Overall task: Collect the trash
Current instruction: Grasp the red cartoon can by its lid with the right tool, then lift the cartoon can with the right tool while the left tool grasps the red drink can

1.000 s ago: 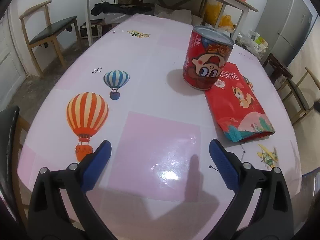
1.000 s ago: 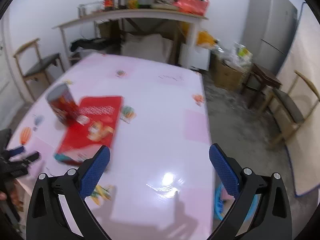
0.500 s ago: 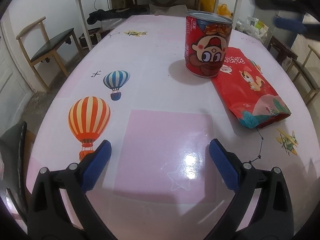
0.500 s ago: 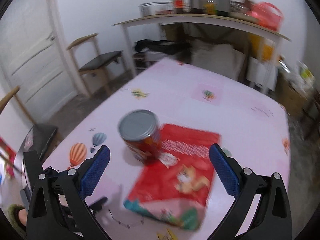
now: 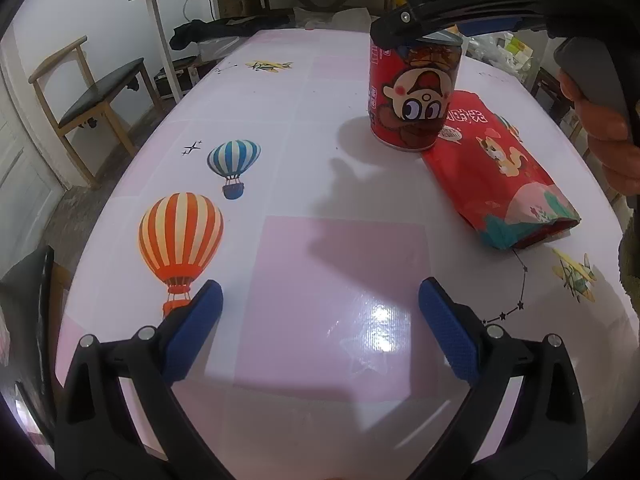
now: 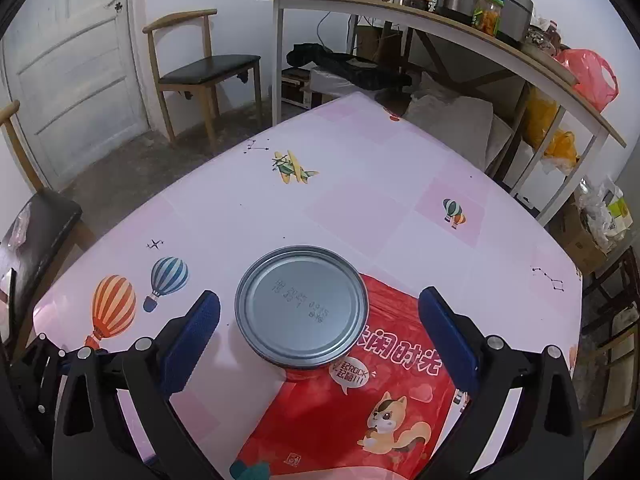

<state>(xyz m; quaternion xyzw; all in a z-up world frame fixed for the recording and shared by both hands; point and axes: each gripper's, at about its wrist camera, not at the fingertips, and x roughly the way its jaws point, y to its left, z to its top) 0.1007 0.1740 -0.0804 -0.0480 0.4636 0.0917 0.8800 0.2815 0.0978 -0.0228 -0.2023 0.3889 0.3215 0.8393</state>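
Pink balloon-print tablecloth (image 5: 336, 264) fills both views. Nearest, the left gripper (image 5: 320, 320) hangs wide open over bare cloth, as before. Farther on, the right gripper (image 6: 320, 330), jaws spread wide, has swung in above the red can (image 6: 301, 306), which stands touching the red snack bag (image 5: 500, 172).

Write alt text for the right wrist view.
The open right gripper hovers directly above a red can, looking down on its silver lid. The can stands on a pink balloon-print table, beside a red snack bag.
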